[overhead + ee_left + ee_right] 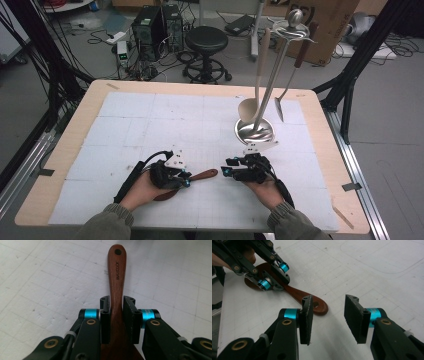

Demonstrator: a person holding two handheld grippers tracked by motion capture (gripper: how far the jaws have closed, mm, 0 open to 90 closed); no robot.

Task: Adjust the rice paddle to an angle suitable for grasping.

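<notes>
Wooden spatula handle [117,287] clamped by left gripper [117,320] fingers (flat on desk [150,120]) for handover; right gripper [329,320] fingers spread wide, empty.

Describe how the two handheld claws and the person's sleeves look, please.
Both the left claw and the right claw are black, with flat rectangular jaws, bright blue cylinders beside the jaws and brass-coloured rivets at the joints. A white three-cornered plate with dark dots sits on top of the left one, and black cables trail back. The sleeves are olive green with ribbed cuffs.
</notes>
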